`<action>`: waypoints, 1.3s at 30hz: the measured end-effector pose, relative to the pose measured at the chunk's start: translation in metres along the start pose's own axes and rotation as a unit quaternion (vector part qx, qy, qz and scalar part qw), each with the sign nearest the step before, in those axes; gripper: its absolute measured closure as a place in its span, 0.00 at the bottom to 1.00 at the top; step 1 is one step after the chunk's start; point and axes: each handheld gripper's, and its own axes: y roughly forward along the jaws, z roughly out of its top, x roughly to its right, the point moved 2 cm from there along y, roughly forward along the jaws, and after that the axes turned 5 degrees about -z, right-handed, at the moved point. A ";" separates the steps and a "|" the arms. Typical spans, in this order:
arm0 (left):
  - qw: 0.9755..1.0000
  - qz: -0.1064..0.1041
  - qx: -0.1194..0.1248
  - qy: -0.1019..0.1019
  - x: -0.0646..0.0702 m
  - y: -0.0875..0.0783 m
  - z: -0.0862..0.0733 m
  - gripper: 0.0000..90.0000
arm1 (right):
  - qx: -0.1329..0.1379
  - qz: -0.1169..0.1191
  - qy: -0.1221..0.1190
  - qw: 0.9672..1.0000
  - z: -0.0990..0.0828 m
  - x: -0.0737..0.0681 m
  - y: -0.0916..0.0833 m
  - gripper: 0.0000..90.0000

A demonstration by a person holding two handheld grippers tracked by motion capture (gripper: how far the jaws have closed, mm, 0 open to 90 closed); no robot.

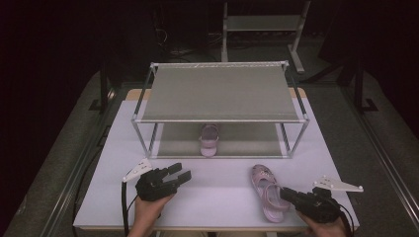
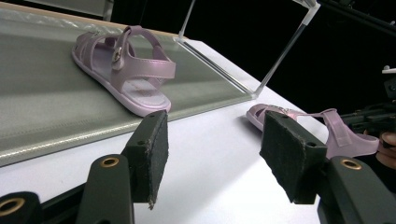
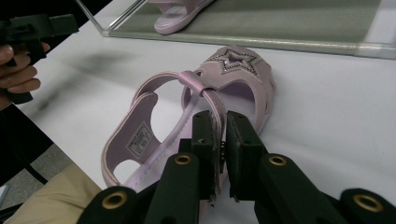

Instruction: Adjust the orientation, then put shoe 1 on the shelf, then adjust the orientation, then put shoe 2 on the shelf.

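Note:
A pink sandal (image 1: 267, 190) with a star on its toe lies on the white table (image 1: 217, 197) at the front right. My right gripper (image 1: 285, 194) reaches it from the heel side. In the right gripper view the gripper (image 3: 220, 121) is shut on the sandal's (image 3: 233, 79) upright strap, pinched between the pads. A matching pink sandal (image 1: 209, 139) stands on the lower shelf of the rack (image 1: 220, 118); it is also in the left gripper view (image 2: 126, 70). My left gripper (image 1: 180, 174) rests low over the table at the front left, open (image 2: 212, 130) with nothing between its pads, pointing toward the rack.
The two-shelf metal rack takes up the back half of the table; its grey top shelf (image 1: 217, 91) is bare. White table surface lies between the two grippers. Beyond the table are a dark floor and a frame (image 1: 262, 29).

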 end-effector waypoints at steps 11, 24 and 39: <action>1.000 -0.003 0.002 -0.001 -0.001 0.000 0.002 0.44 | 0.013 0.017 0.018 1.000 0.000 -0.001 -0.002 0.92; 1.000 0.000 0.000 0.004 -0.001 -0.001 0.005 0.39 | 0.036 0.037 0.016 0.999 0.010 -0.012 -0.004 0.92; 1.000 0.001 -0.005 0.013 0.001 0.000 0.006 0.33 | 0.046 0.037 0.018 0.998 0.020 -0.020 -0.002 0.92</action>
